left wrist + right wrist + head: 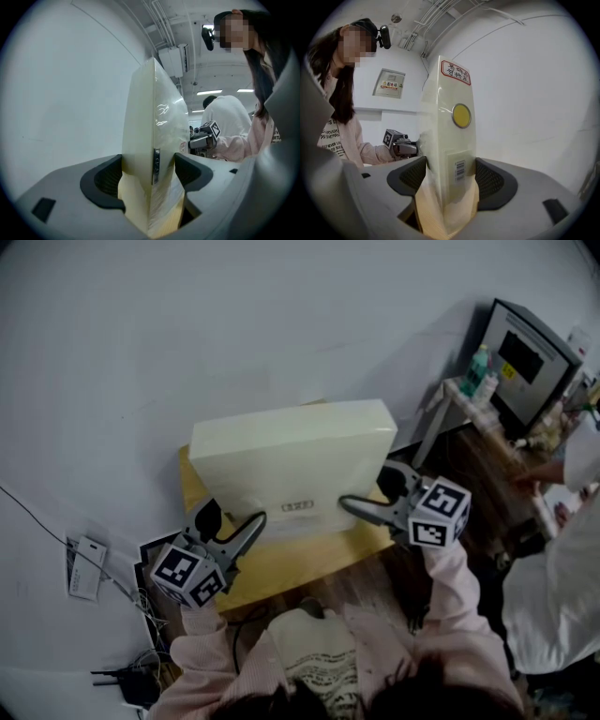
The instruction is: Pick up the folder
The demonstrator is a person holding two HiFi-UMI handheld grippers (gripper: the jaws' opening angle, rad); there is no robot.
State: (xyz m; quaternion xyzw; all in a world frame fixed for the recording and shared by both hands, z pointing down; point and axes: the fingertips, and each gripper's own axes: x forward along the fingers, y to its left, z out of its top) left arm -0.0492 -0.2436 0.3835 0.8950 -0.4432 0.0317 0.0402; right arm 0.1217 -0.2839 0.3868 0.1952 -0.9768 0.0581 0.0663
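Observation:
A thick cream box folder (291,460) with a small label on its spine is over a wooden tabletop (281,563); I cannot tell whether it still rests on the wood. My left gripper (234,521) is shut on the folder's near left end. In the left gripper view the folder (150,131) fills the gap of the left gripper (149,176), both pads against it. My right gripper (367,488) is shut on the near right corner. In the right gripper view the folder (447,131), with a yellow dot and a barcode, is pinched in the right gripper (446,176).
A rack with bottles (478,371) and a dark screen (525,357) stands at the right. A person in white (562,587) is beside it. A card and cables (84,568) lie on the floor at the left.

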